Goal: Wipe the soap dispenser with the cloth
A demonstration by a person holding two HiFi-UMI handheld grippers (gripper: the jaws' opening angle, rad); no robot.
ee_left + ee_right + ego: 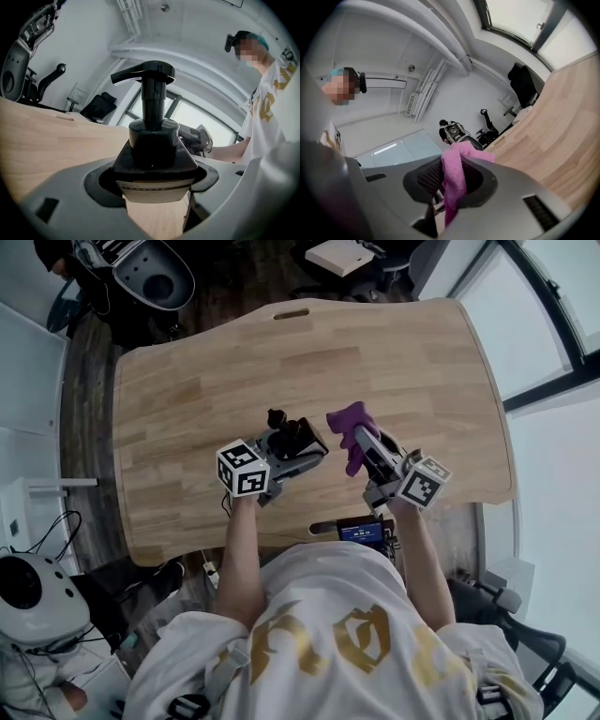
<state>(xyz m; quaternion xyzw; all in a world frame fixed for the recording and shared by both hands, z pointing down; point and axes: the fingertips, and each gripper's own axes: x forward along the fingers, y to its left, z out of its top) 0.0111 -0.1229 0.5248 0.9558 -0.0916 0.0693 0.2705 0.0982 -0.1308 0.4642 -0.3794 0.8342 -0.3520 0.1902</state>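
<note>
black soap dispenser (153,140) stands upright, clamped in the jaws of the left gripper (298,448) over the wooden surface (187,381). purple-pink cloth (454,180) hangs pinched in the jaws of the right gripper (364,442), near the dispenser. its lower body is hidden by the jaws.

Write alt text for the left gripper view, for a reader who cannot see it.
The left gripper is shut on a black soap dispenser, whose pump nozzle points to the picture's left. Behind it are the wooden table and, at right, the person in a white shirt.
</note>
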